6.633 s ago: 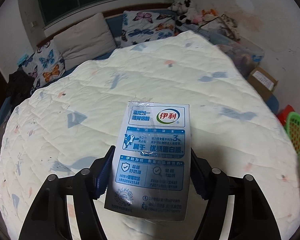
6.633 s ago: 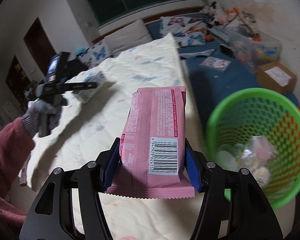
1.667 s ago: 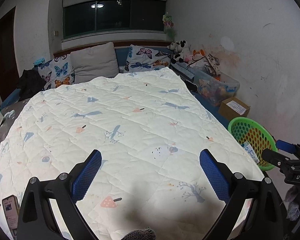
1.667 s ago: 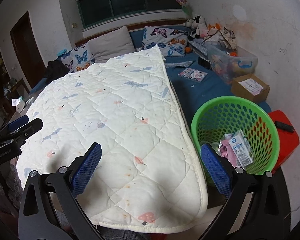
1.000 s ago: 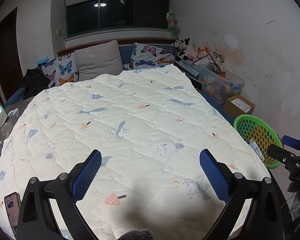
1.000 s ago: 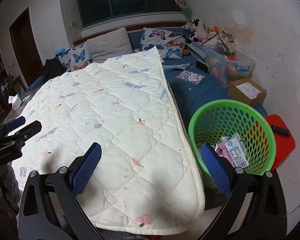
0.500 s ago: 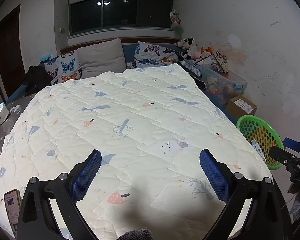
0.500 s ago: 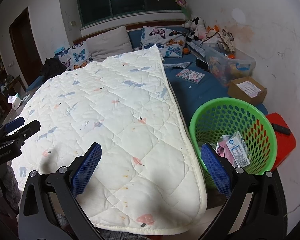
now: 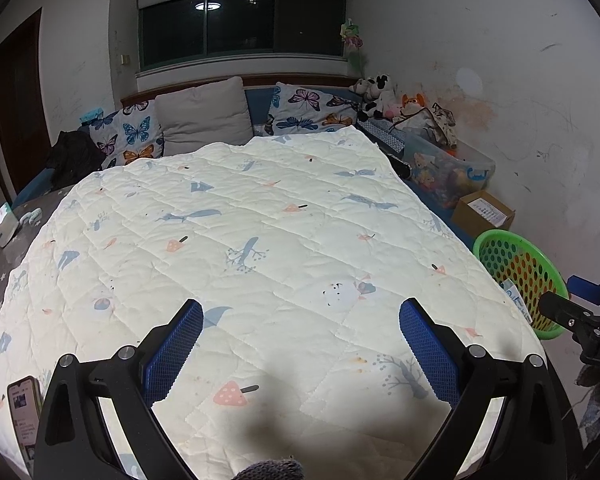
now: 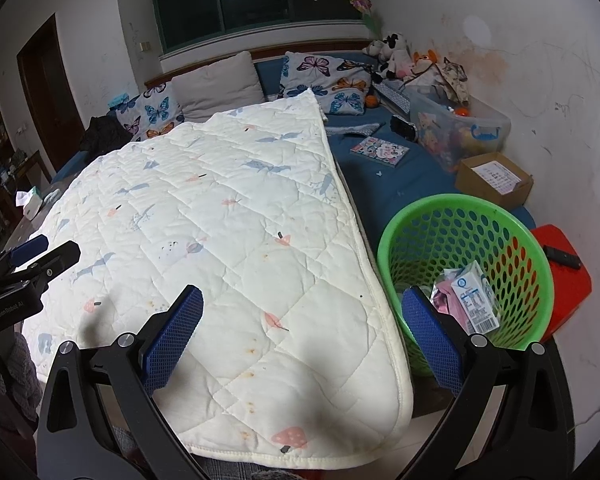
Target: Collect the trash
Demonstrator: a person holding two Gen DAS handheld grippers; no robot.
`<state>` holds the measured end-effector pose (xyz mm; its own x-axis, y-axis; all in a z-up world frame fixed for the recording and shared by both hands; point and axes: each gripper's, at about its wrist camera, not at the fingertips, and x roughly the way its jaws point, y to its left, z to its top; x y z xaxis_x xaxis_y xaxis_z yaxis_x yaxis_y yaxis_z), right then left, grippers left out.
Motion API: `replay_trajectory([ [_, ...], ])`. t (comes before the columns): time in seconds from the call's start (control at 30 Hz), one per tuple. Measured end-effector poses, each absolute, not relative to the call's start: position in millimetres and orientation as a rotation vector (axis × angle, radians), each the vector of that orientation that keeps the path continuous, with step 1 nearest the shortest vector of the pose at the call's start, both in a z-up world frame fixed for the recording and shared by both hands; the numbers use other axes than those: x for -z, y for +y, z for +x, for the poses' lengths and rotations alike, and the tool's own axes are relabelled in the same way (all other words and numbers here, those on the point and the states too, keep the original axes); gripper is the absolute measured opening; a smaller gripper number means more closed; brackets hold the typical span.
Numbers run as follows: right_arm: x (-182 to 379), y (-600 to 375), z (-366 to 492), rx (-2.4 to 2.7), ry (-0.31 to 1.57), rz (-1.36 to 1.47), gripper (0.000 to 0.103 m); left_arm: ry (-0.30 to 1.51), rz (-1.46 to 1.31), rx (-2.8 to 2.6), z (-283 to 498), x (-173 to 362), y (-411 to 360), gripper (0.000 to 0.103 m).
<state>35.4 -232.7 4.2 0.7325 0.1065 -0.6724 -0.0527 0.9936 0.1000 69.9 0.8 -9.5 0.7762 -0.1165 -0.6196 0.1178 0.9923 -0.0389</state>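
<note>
A green mesh basket [image 10: 420, 216] stands on the floor beside the bed's right edge; the left wrist view shows this basket [image 9: 500, 240] at far right. Inside lie a white and blue milk carton [image 10: 474, 296] and a pink wrapper [image 10: 446, 290]. My right gripper [image 10: 302, 314] is open and empty, held over the quilt's near corner, its right finger in front of the basket. My left gripper [image 9: 300, 326] is open and empty above the near part of the quilt [image 9: 240, 240].
Pillows [image 9: 204, 112] and soft toys [image 9: 376, 92] line the headboard. A clear toy bin [image 10: 460, 120], a cardboard box [image 10: 496, 176] and a red stool [image 10: 564, 272] stand along the right wall. A phone [image 9: 24, 404] lies at the quilt's near left.
Earlier each gripper held a package: the milk carton in the left, the pink wrapper in the right. Both now lie in the basket. Over the last second the views have only drifted slightly.
</note>
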Motion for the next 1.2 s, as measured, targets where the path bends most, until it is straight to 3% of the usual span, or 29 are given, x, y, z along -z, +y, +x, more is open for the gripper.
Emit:
replay_trajectory([
  [1.2,5.9,-229.6,32.6,-0.090,0.751,0.079,0.099,0.684,-0.022,0.115,68.6,14.4,1.5,0.095],
])
